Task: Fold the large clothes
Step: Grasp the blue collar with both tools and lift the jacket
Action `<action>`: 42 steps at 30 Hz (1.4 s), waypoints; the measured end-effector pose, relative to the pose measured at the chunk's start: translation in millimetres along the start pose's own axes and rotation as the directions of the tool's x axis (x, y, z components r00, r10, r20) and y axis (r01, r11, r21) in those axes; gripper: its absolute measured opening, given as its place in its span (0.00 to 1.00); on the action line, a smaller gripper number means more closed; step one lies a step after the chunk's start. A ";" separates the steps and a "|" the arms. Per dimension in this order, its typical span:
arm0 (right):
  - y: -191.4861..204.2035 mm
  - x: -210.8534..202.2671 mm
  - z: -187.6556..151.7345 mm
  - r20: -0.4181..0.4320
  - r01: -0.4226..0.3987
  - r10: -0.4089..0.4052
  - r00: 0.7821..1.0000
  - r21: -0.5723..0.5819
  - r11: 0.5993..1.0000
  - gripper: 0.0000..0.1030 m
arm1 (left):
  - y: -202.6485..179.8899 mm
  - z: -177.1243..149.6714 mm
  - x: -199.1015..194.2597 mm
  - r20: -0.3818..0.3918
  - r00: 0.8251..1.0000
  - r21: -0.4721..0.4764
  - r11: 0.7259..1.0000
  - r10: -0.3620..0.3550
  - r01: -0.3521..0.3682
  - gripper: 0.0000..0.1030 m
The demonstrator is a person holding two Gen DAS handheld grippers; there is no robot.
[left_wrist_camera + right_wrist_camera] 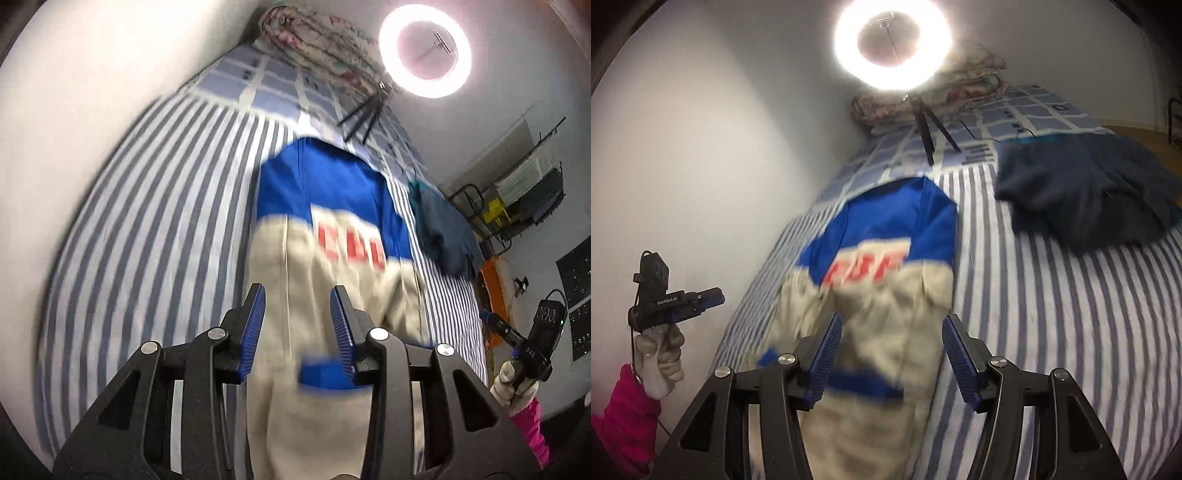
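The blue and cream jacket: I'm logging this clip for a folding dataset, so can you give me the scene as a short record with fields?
garment: blue and cream jacket with red lettering, lying lengthwise on the bed, blurred
surface: striped bedsheet
other clothing: dark blue garment, heaped apart from the jacket
left gripper: fingers open, holding nothing, over the jacket's cream part
right gripper: fingers open, holding nothing, over the same cream part
lighting: ring light on a tripod at the far end of the bed
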State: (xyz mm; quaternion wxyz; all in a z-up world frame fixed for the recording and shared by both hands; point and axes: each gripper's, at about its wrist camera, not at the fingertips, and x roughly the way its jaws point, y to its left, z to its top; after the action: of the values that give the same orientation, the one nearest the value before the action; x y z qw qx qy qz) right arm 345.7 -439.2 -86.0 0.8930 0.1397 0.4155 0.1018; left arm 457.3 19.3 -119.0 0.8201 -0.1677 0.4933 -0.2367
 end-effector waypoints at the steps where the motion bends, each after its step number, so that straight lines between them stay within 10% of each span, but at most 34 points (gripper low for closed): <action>1: -2.1 11.2 10.2 0.001 0.028 -0.028 1.000 -0.016 0.999 0.59 | 0.5 15.6 8.4 0.003 1.000 -0.001 1.000 0.004 -0.004 0.36; 10: -45.3 97.6 72.8 -0.040 0.043 -0.041 0.998 0.051 0.998 0.59 | 20.7 96.1 106.0 -0.055 0.998 -0.031 0.999 -0.017 0.015 0.36; 31: -55.4 245.4 112.7 -0.173 0.148 -0.149 0.974 -0.020 0.989 0.59 | 14.0 137.2 241.5 -0.115 0.988 0.058 0.993 0.104 -0.098 0.37; 33: -52.8 246.5 113.0 -0.183 0.163 -0.166 0.969 -0.036 0.986 0.29 | 6.4 134.0 244.9 -0.095 0.984 0.122 0.983 0.151 -0.139 0.13; 36: -48.9 241.0 114.1 -0.175 0.164 -0.169 0.970 -0.042 0.985 0.05 | 0.4 129.2 241.7 -0.061 0.987 0.149 0.979 0.152 -0.141 0.04; 42: -28.6 210.5 122.6 -0.090 0.159 -0.167 0.982 -0.093 0.983 0.02 | -11.8 131.2 216.2 0.001 0.992 0.131 0.983 0.127 -0.126 0.02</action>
State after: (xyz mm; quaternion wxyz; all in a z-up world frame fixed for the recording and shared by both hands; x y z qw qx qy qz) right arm 575.5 -423.6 -170.3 0.8822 0.0617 0.4638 0.0525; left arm 658.0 -104.7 -210.8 0.8408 -0.0812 0.4895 -0.2164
